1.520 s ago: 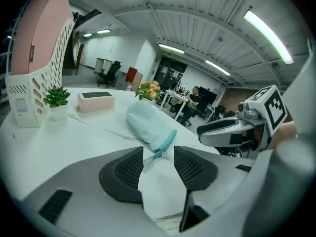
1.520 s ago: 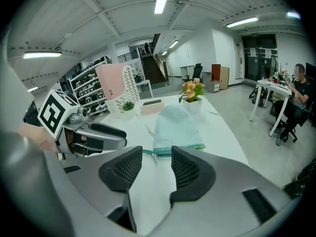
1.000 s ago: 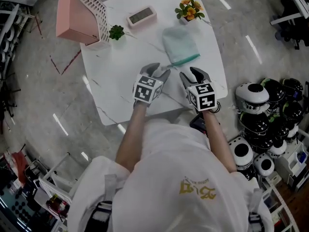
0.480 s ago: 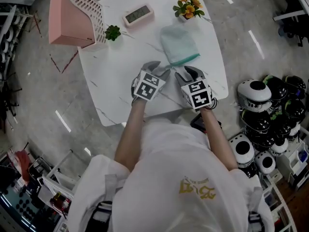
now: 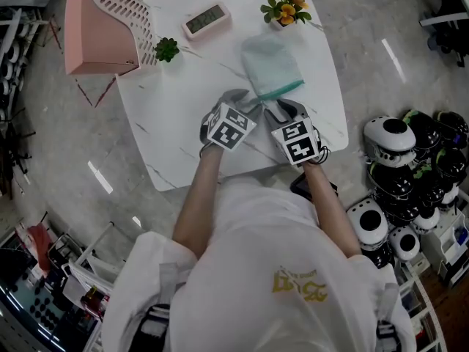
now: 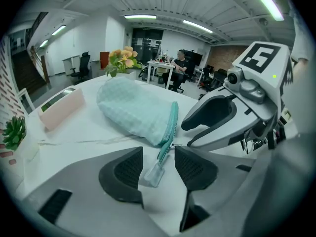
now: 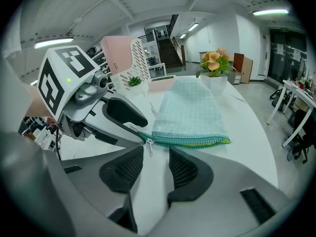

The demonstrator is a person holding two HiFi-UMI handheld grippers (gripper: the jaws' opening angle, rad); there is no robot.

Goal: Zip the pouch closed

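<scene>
Lining up. My left gripper [image 6: 159,158]: jaws apart astride clear tab [image 6: 153,174]. Right gripper [image 7: 155,157]: jaws just narrowing, apart, zipper pull [image 7: 149,145] at tips. Next: clamp both, drag along pouch [image 7: 187,115].

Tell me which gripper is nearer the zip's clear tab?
Left: the tab lies between the left gripper's open jaws. The right gripper sits beside it, jaws just closing a little, nothing gripped, the zip pull at their tips.
</scene>
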